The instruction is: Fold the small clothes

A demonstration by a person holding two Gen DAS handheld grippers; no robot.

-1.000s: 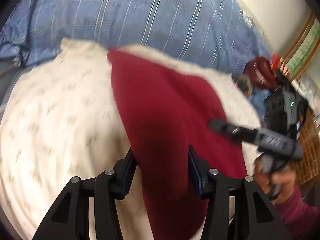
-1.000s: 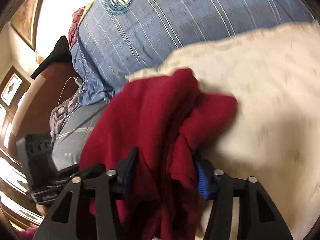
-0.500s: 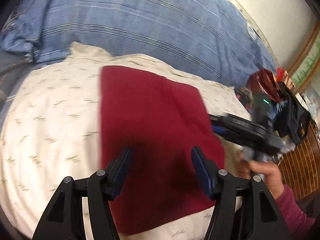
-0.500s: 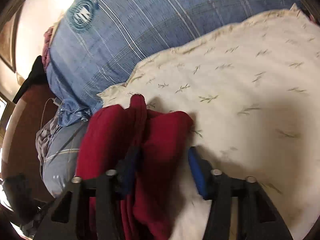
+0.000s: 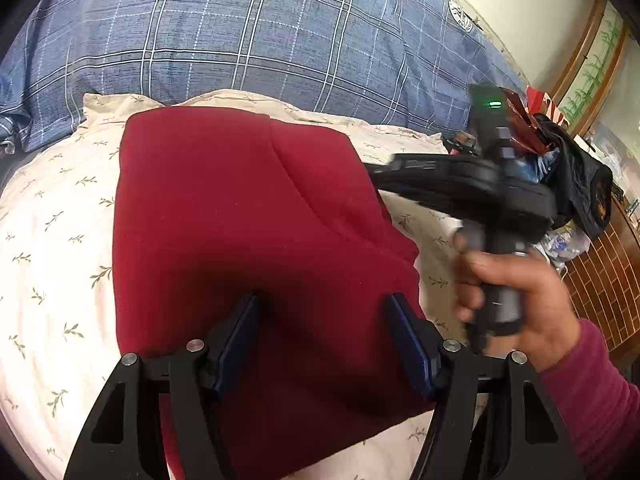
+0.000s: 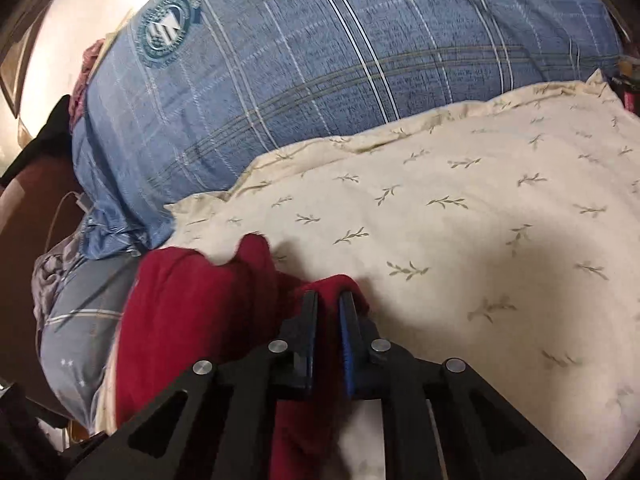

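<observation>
I count one blue plaid quilt (image 5: 256, 32), puffy with white grid lines and two round crests, lying beyond both sets of fingers. Nearer sits one cream pillow (image 6: 460, 216), soft cotton sprigged with small leaf prints. On it lies one red cloth (image 5: 240, 216), fleecy and folded to a rough rectangle with a diagonal seam, directly under and ahead of my left gripper (image 5: 324, 308). Its blue-padded jaws have just been opening and stand wide apart above the cloth, gripping nothing. My right gripper (image 6: 328, 300) has just been closing; its two pads are pinched on a bunched edge of the cloth, a hand (image 5: 516, 296) in a maroon sleeve holding it.
</observation>
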